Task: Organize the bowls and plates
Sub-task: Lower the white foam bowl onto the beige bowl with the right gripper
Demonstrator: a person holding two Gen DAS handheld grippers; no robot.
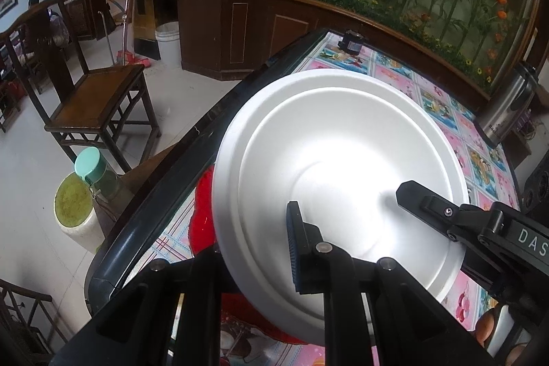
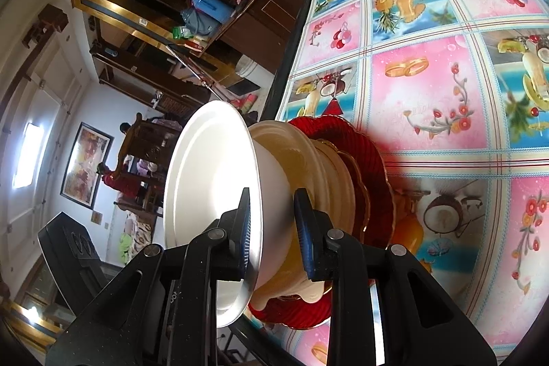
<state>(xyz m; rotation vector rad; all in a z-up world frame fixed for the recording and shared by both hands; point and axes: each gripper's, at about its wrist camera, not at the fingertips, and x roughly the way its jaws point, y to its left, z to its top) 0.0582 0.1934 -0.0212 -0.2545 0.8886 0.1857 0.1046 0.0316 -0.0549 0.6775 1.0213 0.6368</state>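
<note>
White bowl [image 2: 212, 180], topmost of a stack: it sits on a cream bowl [image 2: 308, 156], that on a red plate [image 2: 374, 167], all on the table [image 2: 429, 84] near its dark edge [image 1: 164, 180]. My right gripper [image 2: 272, 232] straddles the bowl's rim, one pad inside, one outside against the wall; the jaws stand apart, the outer pad not clearly touching, so I judge no firm grip yet. My left gripper [image 1: 254, 263] reaches over the bowl from the edge side; only one finger [image 1: 295, 249] shows, over the bowl's interior. Whether those jaws are open or closed I cannot tell.

Risks, as I judge them: a thin foam-like rim may flex or crack if pinched hard. A loose pinch may let the bowl swing and slip. Any sideways drag could slide the whole stack toward the table's edge, which is close. The cream bowl may cling and lift with the white one.
</note>
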